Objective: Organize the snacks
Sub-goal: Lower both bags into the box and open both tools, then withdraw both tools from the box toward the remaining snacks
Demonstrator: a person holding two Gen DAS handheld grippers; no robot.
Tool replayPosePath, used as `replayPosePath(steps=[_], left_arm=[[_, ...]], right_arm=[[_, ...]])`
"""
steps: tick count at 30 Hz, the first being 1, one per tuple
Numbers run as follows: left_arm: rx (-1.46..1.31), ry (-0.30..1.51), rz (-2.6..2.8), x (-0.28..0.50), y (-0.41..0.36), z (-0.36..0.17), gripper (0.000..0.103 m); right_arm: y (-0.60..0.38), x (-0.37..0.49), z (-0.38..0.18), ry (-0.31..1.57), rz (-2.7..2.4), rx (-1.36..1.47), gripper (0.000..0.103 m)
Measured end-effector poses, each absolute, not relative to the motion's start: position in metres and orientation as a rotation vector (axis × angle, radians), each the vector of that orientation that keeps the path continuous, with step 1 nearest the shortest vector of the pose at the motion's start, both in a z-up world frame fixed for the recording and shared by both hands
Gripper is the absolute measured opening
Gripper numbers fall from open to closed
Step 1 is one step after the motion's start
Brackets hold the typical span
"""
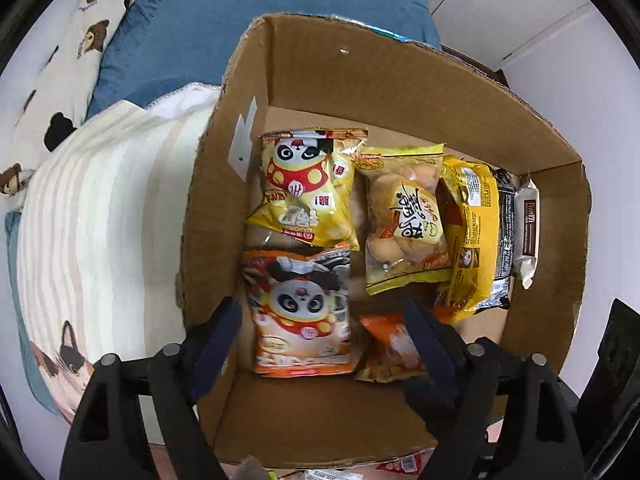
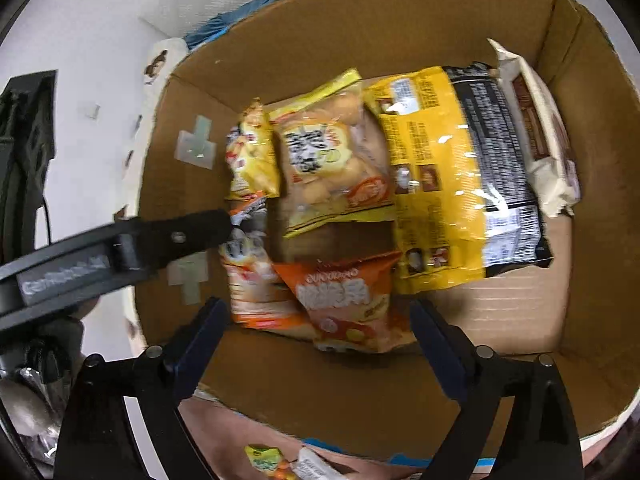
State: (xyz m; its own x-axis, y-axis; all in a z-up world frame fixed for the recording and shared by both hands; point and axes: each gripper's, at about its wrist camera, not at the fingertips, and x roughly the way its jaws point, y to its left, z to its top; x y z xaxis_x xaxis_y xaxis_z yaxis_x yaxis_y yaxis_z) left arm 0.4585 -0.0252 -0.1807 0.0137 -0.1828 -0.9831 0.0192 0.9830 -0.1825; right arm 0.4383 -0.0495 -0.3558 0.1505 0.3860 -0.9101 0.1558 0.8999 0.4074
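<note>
An open cardboard box [image 1: 320, 80] [image 2: 400, 20] holds several snack bags. A yellow panda bag [image 1: 308, 188] lies above an orange panda bag [image 1: 300, 312]. To their right are a clear bread bag [image 1: 404, 216], a yellow and black bag [image 1: 476, 232] and a white pack [image 1: 526, 224] against the right wall. My left gripper [image 1: 320, 320] stands open over the orange panda bag, its pads clear of the bag. My right gripper [image 2: 320, 320] hangs open above a small orange bag [image 2: 344, 300] without touching it. A left gripper finger [image 2: 192, 232] reaches in from the left in the right wrist view.
The box sits beside a bed with a blue cover [image 1: 240, 20], a striped blanket [image 1: 112, 200] and a bear-print pillow [image 1: 80, 40]. White cupboard doors [image 1: 520, 12] stand behind. Loose snack packs [image 2: 264, 456] lie outside the box's near wall.
</note>
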Motion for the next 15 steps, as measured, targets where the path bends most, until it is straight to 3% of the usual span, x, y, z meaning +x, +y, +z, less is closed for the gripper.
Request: replayPosePath(steps=[3,15], left_arm=[[-0.101,1.541,-0.169,0.455,-0.031,-0.179,0.088],[-0.058,1.454,-0.194,0.421,-0.044,-0.158,0.089]], right_arm=[[-0.054,0.436,-0.356,1.424,0.166,0.456,0.098],[-0.097,0.405,-0.326,1.345,0.061,0.355,0.098]])
